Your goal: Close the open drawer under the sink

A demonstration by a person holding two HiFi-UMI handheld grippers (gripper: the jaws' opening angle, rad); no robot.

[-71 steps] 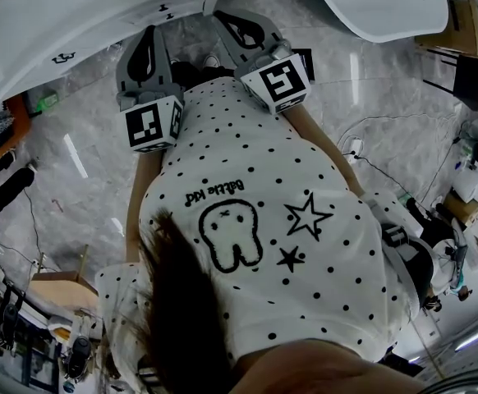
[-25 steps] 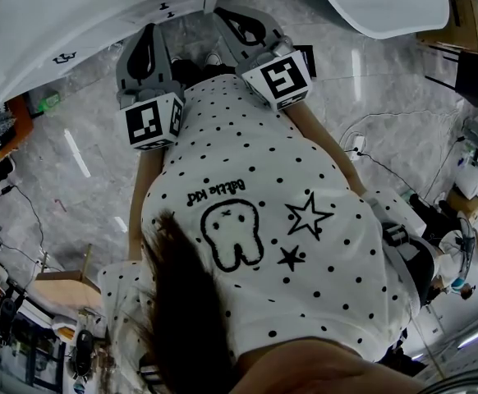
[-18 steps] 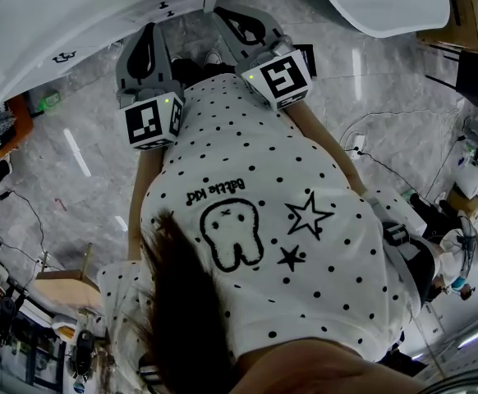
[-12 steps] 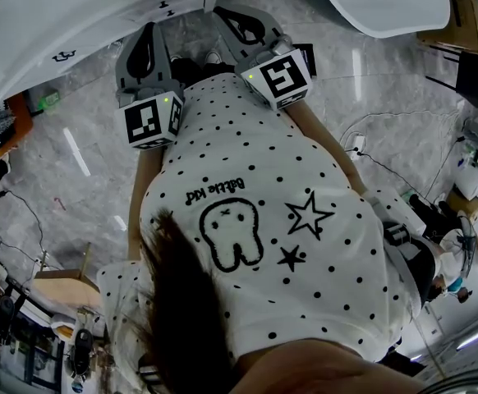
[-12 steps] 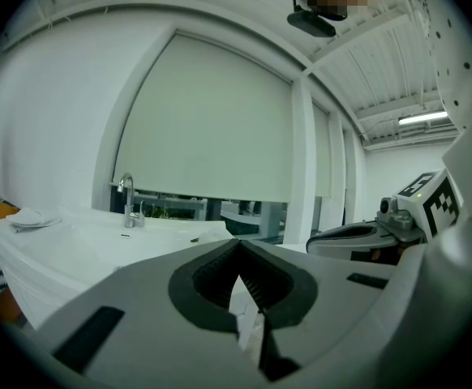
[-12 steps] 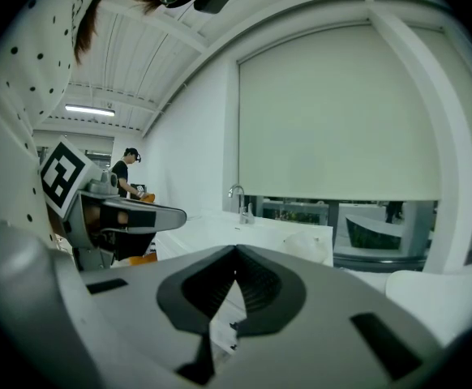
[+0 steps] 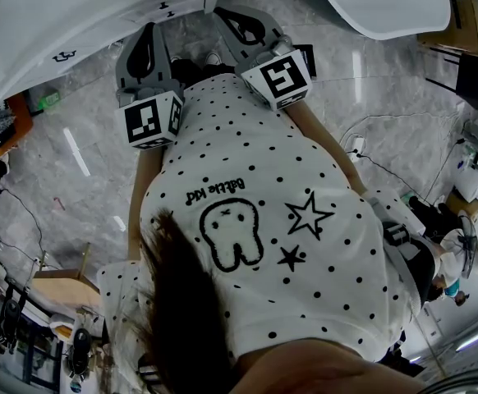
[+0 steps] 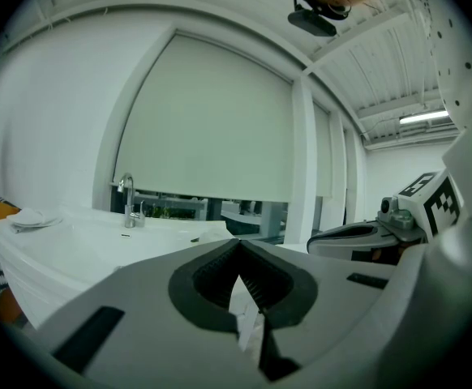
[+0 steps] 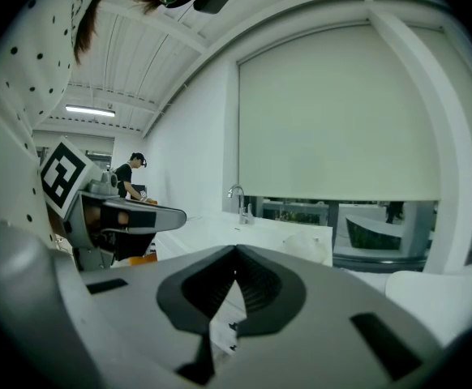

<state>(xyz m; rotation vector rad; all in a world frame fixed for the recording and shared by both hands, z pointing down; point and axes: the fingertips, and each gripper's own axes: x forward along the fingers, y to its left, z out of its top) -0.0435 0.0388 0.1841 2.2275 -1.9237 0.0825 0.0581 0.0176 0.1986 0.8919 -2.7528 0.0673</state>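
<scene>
Fingers [image 8: 122, 306] of our left gripper [image 8: 238, 248] and right gripper [image 9: 236, 251] are closed on nothing, side by side just before the white sink cabinet [image 7: 25, 23], whose drawer fronts [image 7: 181, 1] with dark handles [image 7: 164, 7] we cannot tell open, above grey marble floor [image 7: 83, 179], our dotted shirt [image 7: 264, 220] hiding much.

Glossy grey marbled floor [image 7: 66, 171] spreads underfoot. A pale roller blind [image 8: 212, 120] covers the far wide window [image 8: 256, 213] in a white wall [image 8: 49, 120]; a strip light [image 8: 422, 118] glows on the ribbed ceiling [image 8: 382, 63].
</scene>
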